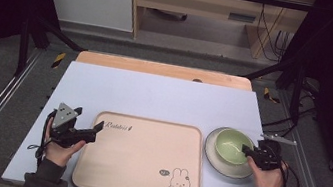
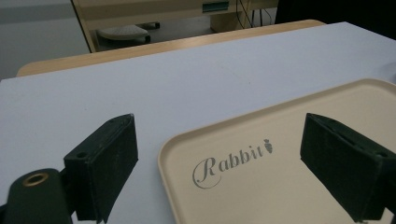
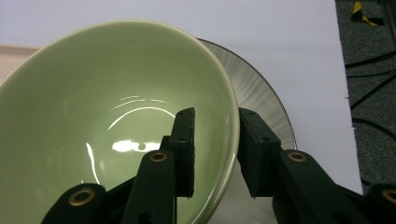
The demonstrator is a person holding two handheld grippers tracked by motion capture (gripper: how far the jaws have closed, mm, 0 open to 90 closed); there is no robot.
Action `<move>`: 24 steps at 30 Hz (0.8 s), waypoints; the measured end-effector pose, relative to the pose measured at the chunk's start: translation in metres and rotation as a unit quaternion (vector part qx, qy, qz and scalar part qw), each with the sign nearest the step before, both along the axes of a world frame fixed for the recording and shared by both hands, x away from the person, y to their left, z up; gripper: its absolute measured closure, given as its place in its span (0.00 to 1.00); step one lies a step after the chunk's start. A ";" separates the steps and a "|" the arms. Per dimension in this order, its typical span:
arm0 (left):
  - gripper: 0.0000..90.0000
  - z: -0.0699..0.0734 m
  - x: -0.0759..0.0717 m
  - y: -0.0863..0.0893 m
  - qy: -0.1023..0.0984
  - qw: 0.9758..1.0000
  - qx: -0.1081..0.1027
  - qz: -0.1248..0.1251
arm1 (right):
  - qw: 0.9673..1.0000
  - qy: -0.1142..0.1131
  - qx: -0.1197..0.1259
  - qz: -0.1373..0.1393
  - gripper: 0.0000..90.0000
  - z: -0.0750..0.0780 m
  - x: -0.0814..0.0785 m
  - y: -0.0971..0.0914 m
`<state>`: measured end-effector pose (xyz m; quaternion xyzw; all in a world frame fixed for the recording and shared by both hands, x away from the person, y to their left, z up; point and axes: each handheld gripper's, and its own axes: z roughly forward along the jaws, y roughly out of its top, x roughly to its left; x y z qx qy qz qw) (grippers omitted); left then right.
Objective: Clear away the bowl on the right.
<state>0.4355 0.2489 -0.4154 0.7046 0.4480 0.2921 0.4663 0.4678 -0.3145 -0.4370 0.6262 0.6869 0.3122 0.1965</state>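
A pale green bowl (image 1: 231, 142) (image 3: 116, 107) rests on a white plate with a dark rim (image 1: 223, 167) (image 3: 264, 100), right of a beige tray (image 1: 143, 165) (image 2: 289, 186). The tray carries a "Rabbit" print and a bunny drawing. My right gripper (image 1: 246, 153) (image 3: 215, 144) is shut on the bowl's near right rim, one jaw inside the bowl and one outside. My left gripper (image 1: 89, 118) (image 2: 224, 154) stands open at the tray's far left corner. One of its jaws is over the table and the other over the tray, with nothing between them.
A pale blue sheet (image 1: 163, 98) covers the table, and a wooden strip (image 1: 163, 69) shows at its far edge. Black frame posts stand at both sides. Cables (image 1: 302, 120) lie on the floor to the right.
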 end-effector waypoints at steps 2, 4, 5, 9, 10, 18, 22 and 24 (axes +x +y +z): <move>0.12 -0.001 0.001 0.000 0.002 1.000 0.001 0.000 | 1.000 0.006 0.002 -0.001 0.79 -0.001 0.001 0.000; 0.12 -0.001 0.001 0.000 0.002 1.000 0.001 0.001 | 1.000 0.006 0.003 0.002 0.80 -0.001 0.002 0.000; 0.12 -0.001 0.001 0.000 0.003 1.000 0.000 0.001 | 1.000 0.012 0.003 0.003 0.81 -0.002 0.002 0.001; 0.12 0.000 0.000 0.000 0.001 1.000 0.001 0.000 | 1.000 0.016 0.003 0.002 0.83 -0.003 0.004 0.000; 0.12 0.000 0.000 0.000 0.001 1.000 0.001 0.000 | 1.000 0.019 0.004 0.001 0.83 -0.003 0.004 0.000; 0.12 -0.001 0.001 -0.001 0.001 1.000 0.003 -0.001 | 0.999 0.034 0.008 -0.002 0.88 -0.005 0.007 -0.001; 0.13 -0.001 0.001 -0.001 0.003 1.000 0.004 -0.002 | 0.999 0.038 0.006 -0.002 0.89 -0.007 0.009 -0.002; 0.13 -0.001 0.001 -0.001 0.003 1.000 0.004 -0.002 | 0.999 0.046 0.012 -0.005 0.90 -0.006 0.010 -0.001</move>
